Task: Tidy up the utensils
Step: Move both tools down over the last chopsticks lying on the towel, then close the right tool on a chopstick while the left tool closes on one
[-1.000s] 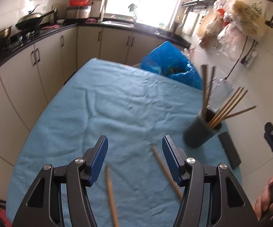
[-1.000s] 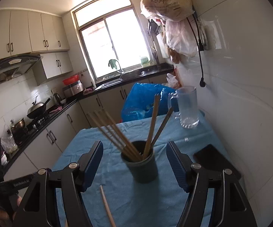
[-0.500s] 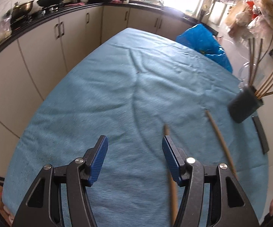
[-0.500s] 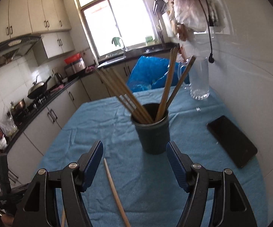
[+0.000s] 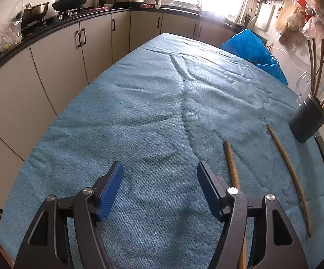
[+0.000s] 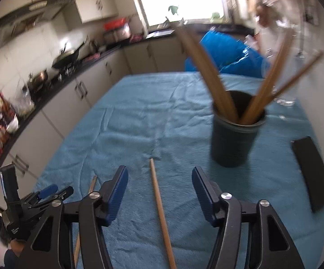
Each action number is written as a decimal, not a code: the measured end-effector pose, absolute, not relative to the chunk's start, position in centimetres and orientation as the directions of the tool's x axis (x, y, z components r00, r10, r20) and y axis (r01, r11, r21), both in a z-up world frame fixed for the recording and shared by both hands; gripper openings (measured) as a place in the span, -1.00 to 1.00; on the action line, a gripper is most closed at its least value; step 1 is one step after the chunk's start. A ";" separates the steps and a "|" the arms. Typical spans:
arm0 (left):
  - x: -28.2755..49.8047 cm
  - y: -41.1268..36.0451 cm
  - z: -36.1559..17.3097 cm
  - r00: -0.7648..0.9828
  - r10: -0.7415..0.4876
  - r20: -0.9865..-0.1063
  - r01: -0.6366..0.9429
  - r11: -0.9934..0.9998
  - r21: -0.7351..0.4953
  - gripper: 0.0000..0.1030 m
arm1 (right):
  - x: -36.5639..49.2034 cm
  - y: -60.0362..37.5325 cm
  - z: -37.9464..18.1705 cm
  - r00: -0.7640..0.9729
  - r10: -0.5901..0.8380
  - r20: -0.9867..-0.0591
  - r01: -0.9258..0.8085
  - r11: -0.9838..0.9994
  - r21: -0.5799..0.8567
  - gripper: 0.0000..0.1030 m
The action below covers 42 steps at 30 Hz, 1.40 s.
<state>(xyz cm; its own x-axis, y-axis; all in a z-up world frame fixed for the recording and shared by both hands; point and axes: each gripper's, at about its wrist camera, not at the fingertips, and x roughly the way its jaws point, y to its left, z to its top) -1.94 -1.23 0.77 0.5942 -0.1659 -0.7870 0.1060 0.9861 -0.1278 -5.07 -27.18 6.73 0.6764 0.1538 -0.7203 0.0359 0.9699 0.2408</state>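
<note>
The tabletop (image 5: pixel 139 112) wore a blue cloth w/ a few wrinkles, and most of it was bare, so there was lots of room from the middle out to 9 o'clock in the left wrist view. Its left edge dropped off toward the grey cupboards (image 5: pixel 56 51). Its far edge ended by a blue bag (image 5: pixel 251 47) at 1 o'clock.

Loose chopsticks: 2. In the left wrist view the nearer chopstick (image 5: pixel 230 161) lay just right of the left gripper (image 5: pixel 159 177), outside its fingers, partly hidden by the right finger. The farther chopstick (image 5: pixel 289 174) lay at 3 o'clock, near the right edge of the cloth.

The dark cup (image 6: pixel 235 139) stood upright at 1 o'clock in the right wrist view, w/ abt 5 sticks leaning in it; blur made the count unsure. 1 flat black thing (image 6: pixel 312 174), maybe a phone, lay at 3 o'clock by the edge.

Left gripper: jaws opening, nothing btwn them but cloth. Right gripper (image 6: pixel 159 183): jaws closing, w/ 1 chopstick lying btwn the fingers, pads not touching it.
</note>
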 end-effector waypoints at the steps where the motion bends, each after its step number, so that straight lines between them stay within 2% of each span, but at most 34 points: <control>1: -2.0 -1.3 0.8 0.595 -0.166 -0.786 0.106 0.986 -0.127 0.31 | -4.2 -26.9 6.3 0.649 0.169 -0.742 0.021 0.971 0.238 0.09; 5: -1.9 -1.1 0.8 0.593 -0.189 -0.782 0.118 0.982 -0.148 0.36 | -0.5 -26.0 3.7 0.546 0.192 -0.815 0.006 0.972 0.233 -0.20; 6: -1.9 -1.1 0.8 0.594 -0.195 -0.781 0.119 0.981 -0.154 0.36 | 0.6 -25.7 2.8 0.511 0.193 -0.837 0.008 0.973 0.229 -0.36; 11: -1.9 -0.9 0.8 0.594 -0.219 -0.774 0.122 0.976 -0.182 0.39 | 3.5 -23.5 0.4 0.430 0.156 -0.889 -0.026 0.987 0.161 -0.42; 13: -1.9 -0.9 0.8 0.593 -0.223 -0.773 0.124 0.975 -0.186 0.40 | 4.1 -22.9 -0.1 0.417 0.125 -0.900 -0.039 0.992 0.120 -0.66; 16: -2.0 -0.8 0.8 0.593 -0.235 -0.770 0.126 0.972 -0.200 0.41 | 4.5 -21.8 -0.7 0.404 0.076 -0.912 -0.058 0.997 0.058 -0.86; 23: -2.3 -1.7 1.0 0.573 -0.209 -0.793 0.137 0.978 -0.159 0.41 | 2.1 -22.0 1.3 0.476 0.157 -0.865 -0.052 0.987 0.150 -0.88; 28: -2.8 -3.8 2.1 0.522 -0.291 -0.802 0.227 0.954 -0.198 0.39 | -1.6 -22.0 5.3 0.613 0.155 -0.774 -0.060 0.987 0.150 -0.88; 30: -2.6 -5.4 2.4 0.483 -0.310 -0.819 0.269 0.943 -0.199 0.21 | -3.2 -22.0 6.7 0.659 0.149 -0.737 -0.056 0.987 0.150 -0.88; 32: -1.8 -6.6 2.2 0.427 -0.328 -0.842 0.282 0.934 -0.221 -0.09 | -4.2 -22.1 7.7 0.682 0.152 -0.716 -0.056 0.986 0.156 -0.88; 35: -0.3 -8.2 1.4 0.346 -0.323 -0.881 0.278 0.932 -0.233 -0.27 | -5.5 -22.3 8.7 0.711 0.163 -0.684 -0.060 0.983 0.172 -0.88; 36: 0.2 -8.6 1.3 0.345 -0.299 -0.889 0.269 0.940 -0.212 -0.31 | -5.6 -22.3 9.0 0.715 0.166 -0.679 -0.062 0.983 0.175 -0.88; 38: 1.0 -9.7 1.3 0.345 -0.235 -0.909 0.267 0.953 -0.145 -0.61 | -6.0 -22.7 9.3 0.724 0.174 -0.668 -0.066 0.981 0.184 -0.88; 40: 1.9 -10.5 1.2 0.324 -0.199 -0.925 0.269 0.957 -0.112 -0.79 | -6.4 -23.0 9.5 0.729 0.182 -0.660 -0.066 0.978 0.198 -0.88; 42: 2.4 -11.6 1.2 0.316 -0.149 -0.937 0.282 0.958 -0.057 -0.84 | -6.7 -23.2 9.5 0.733 0.185 -0.654 -0.064 0.977 0.205 -0.88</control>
<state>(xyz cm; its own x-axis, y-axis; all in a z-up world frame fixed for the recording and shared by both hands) 2.44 -11.61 1.25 0.3156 -0.1490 -0.9371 0.2819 0.9577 -0.0573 -6.72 -23.21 9.49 0.7330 0.1855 -0.6544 -0.0637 0.9766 0.2054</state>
